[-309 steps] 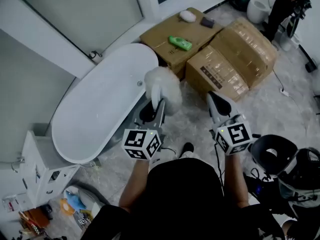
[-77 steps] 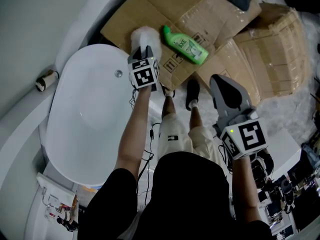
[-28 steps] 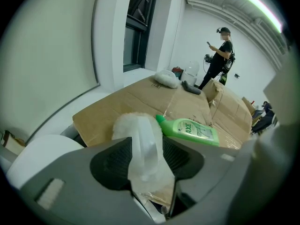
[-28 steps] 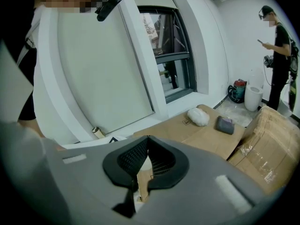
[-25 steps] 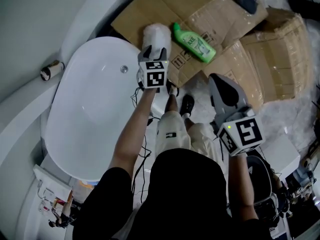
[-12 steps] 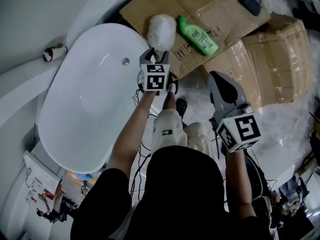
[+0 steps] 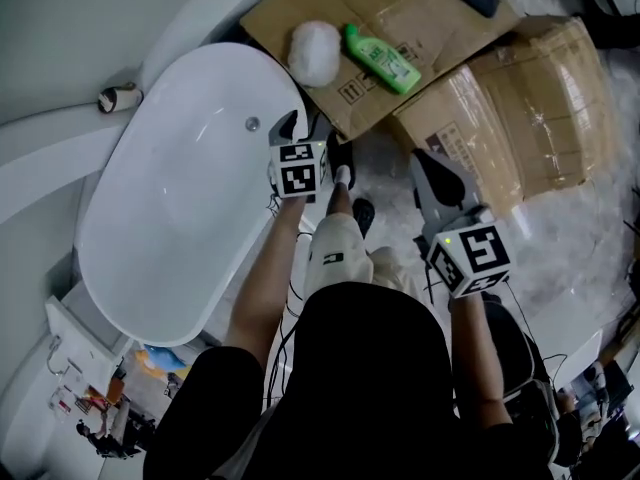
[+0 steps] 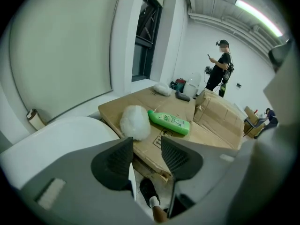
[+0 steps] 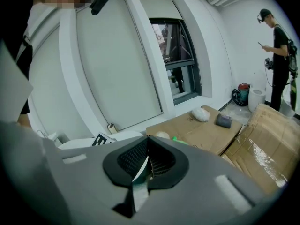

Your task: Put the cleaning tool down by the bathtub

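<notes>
Room: white walls and a window ledge, with a pale littered floor.
Tub (image 7: pixel 180 198): white oval shell, lying empty at the head view's left.
Boxes: one flat cardboard box (image 7: pixel 290 3) sits just beside the tub's far end; a taped box (image 7: pixel 520 108) lies to its right.
Right gripper (image 7: pixel 432 173): jaw tips meet, nothing between them; it is held over the floor, well apart from the tool.
Left gripper (image 7: pixel 298 128): jaws stand wide apart and have just been closing a little, with nothing between them; it is held above the tub's rim and points toward the flat box.
Tool (image 7: pixel 314 52): white fluffy puff, lying free on the flat box near the edge that faces the tub, clear of both grippers.
Bottle (image 7: pixel 382 58): green, on its side on the same box, just beside the tool.
</notes>
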`<move>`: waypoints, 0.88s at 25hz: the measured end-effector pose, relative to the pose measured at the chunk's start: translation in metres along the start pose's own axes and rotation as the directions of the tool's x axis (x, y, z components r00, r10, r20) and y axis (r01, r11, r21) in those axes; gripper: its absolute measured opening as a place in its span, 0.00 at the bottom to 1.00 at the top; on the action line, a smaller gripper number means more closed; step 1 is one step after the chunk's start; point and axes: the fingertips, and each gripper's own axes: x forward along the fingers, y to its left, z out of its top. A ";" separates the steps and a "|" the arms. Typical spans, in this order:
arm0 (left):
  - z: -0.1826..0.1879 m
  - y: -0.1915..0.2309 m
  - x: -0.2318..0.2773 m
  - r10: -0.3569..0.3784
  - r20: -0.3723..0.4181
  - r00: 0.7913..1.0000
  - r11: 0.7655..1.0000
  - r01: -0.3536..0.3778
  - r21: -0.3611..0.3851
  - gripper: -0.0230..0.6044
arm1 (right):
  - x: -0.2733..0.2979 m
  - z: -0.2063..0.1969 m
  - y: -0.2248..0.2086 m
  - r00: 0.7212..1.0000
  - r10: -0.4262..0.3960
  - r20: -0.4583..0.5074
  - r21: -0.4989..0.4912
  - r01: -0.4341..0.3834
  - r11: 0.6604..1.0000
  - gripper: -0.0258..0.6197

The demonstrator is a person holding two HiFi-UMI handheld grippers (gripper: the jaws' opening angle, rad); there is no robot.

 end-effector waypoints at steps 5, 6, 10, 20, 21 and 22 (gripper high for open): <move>-0.010 -0.015 -0.043 0.001 0.033 0.999 1.000 -0.002 0.022 0.32 | -0.041 -0.012 0.018 0.999 -0.002 0.039 -0.023 0.003 1.000 0.05; -0.011 -0.017 -0.052 0.003 0.042 0.999 1.000 -0.004 0.024 0.32 | -0.050 -0.014 0.022 0.999 -0.001 0.047 -0.029 0.003 1.000 0.05; -0.016 -0.028 -0.084 0.016 0.090 0.996 0.999 -0.019 0.030 0.31 | -0.084 -0.028 0.034 0.996 -0.002 0.084 -0.047 0.006 0.999 0.05; -0.042 -0.073 -0.186 0.003 0.155 0.988 0.997 -0.015 0.079 0.27 | -0.167 -0.050 0.058 0.985 -0.003 0.175 -0.075 0.016 0.997 0.05; -0.042 -0.079 -0.197 0.001 0.162 0.987 0.996 -0.015 0.086 0.26 | -0.173 -0.048 0.061 0.982 0.004 0.187 -0.086 0.013 0.996 0.05; -0.042 -0.085 -0.207 -0.003 0.170 0.985 0.996 -0.013 0.090 0.26 | -0.179 -0.046 0.064 0.980 0.010 0.196 -0.098 0.010 0.995 0.05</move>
